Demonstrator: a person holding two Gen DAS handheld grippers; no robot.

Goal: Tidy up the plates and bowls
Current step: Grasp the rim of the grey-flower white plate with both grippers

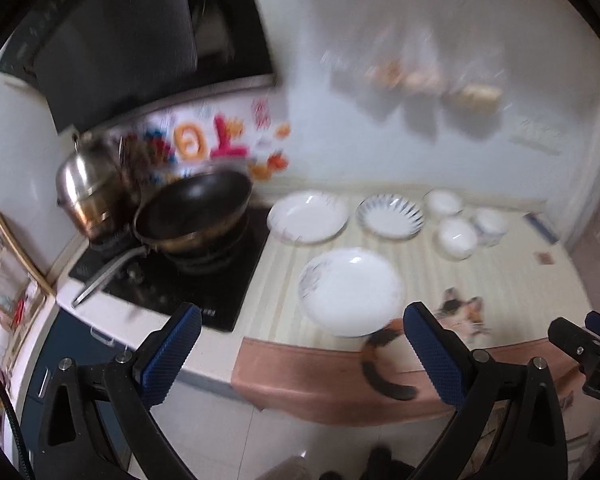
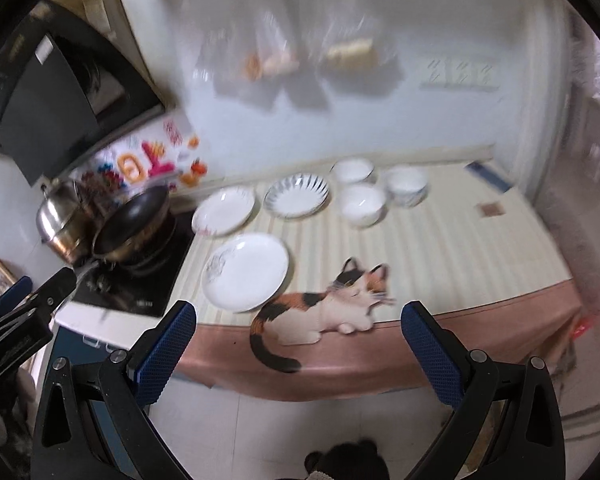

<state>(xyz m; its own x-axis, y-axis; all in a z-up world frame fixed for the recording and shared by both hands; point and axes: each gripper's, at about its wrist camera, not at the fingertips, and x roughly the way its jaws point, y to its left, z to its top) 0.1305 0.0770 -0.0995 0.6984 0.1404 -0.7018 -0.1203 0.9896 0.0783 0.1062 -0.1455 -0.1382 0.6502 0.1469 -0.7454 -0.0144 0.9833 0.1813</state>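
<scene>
Both the left gripper (image 1: 302,344) and the right gripper (image 2: 298,342) were wide open and held nothing, so the best start was reaching slowly for the near plate (image 2: 246,272), just beside the cat picture (image 2: 332,306), and pinching its rim.

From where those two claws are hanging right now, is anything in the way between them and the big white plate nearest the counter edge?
Nothing visible is. Both the left gripper and the right gripper hang open in front of the counter edge, and the near white plate lies flat on the cat-print mat with only bare mat before it. The other dishes sit behind it.
</scene>
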